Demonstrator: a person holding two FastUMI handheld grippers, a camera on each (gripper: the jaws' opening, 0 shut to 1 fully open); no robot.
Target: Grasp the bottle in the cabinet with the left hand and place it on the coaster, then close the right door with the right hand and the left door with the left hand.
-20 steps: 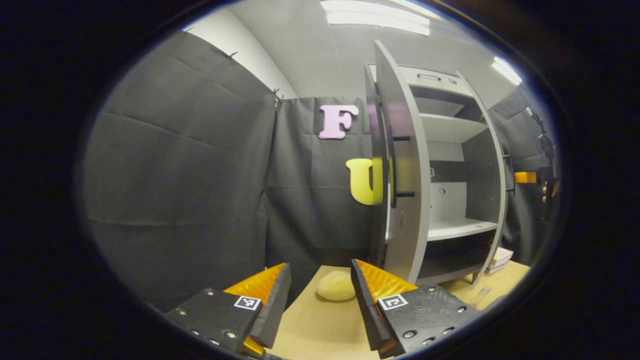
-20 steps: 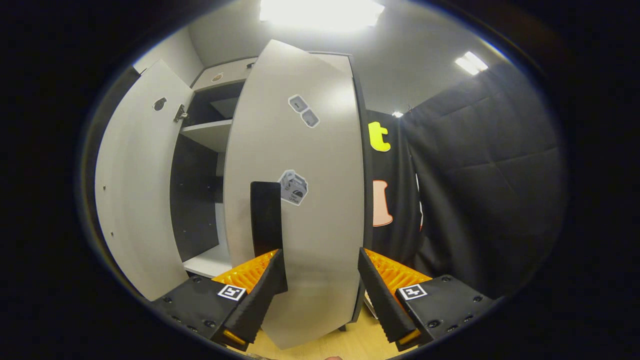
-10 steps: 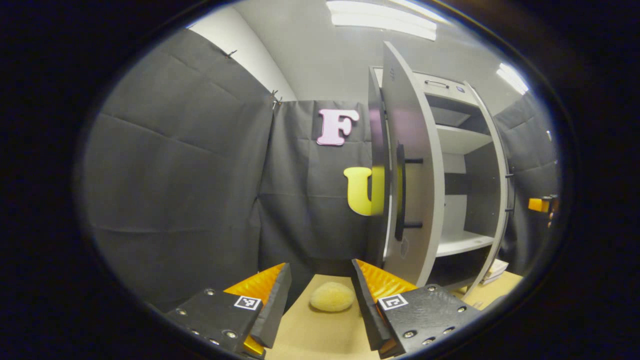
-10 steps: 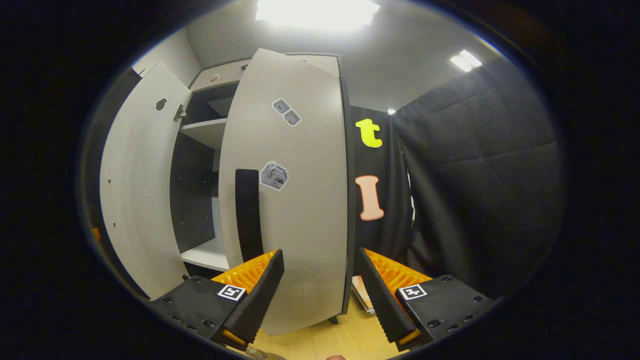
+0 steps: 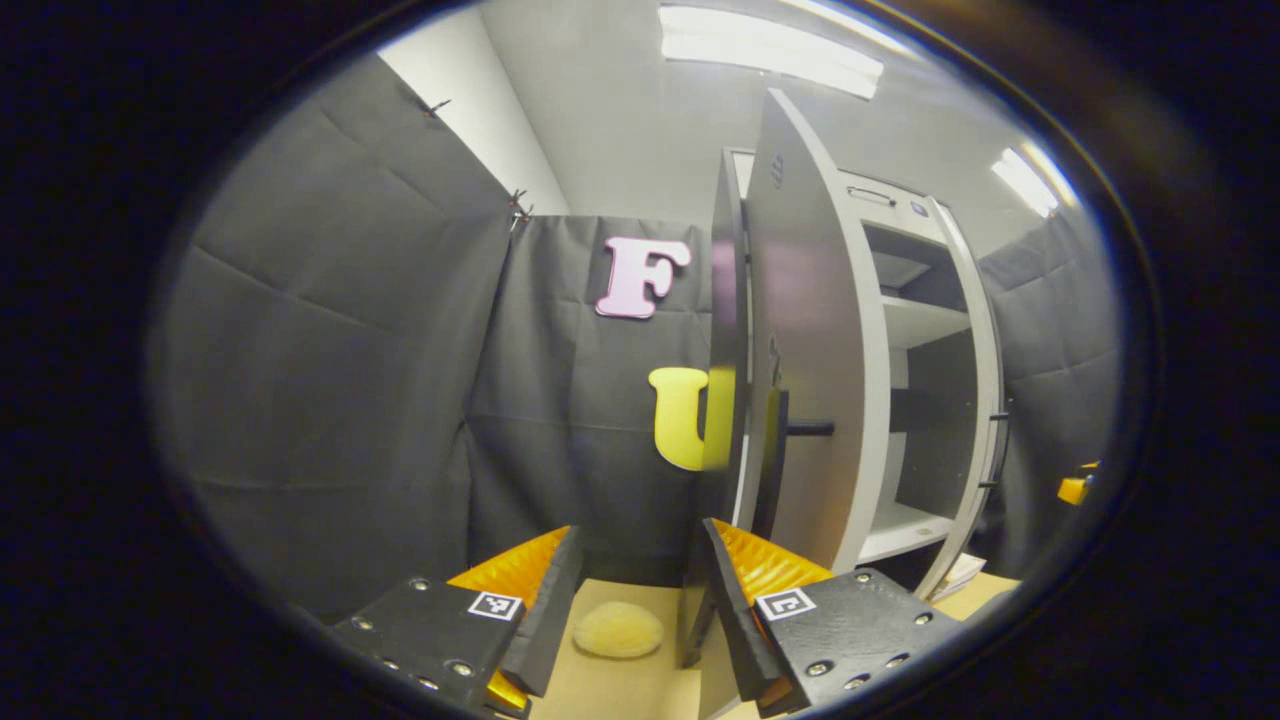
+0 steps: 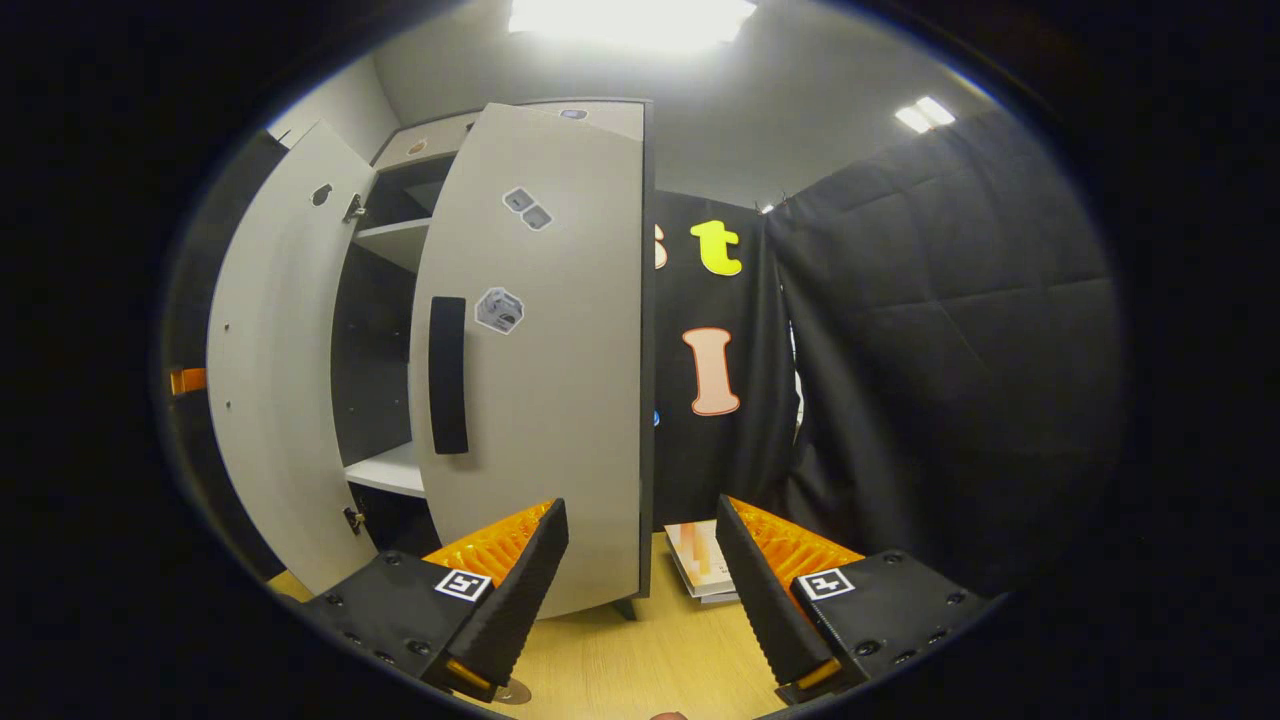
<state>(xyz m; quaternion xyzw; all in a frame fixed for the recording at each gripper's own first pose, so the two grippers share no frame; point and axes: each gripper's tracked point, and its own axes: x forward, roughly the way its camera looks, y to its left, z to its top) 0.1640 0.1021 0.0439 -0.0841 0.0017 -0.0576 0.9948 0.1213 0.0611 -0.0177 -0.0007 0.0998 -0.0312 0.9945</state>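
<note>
Both doors are partly open, but the right door has swung further toward the cabinet than a second ago and now stands clear of the right gripper, whose jaws are spread and empty. The left gripper — also spread, holding nothing — has moved up beside the left door, its right finger close to the door's lower edge; contact I cannot tell. A pale round coaster lies between its fingers, no bottle on it that I can see. Judging by this, door-closing is underway.

Grey cabinet: right door nearly shut, left door ajar.
</note>
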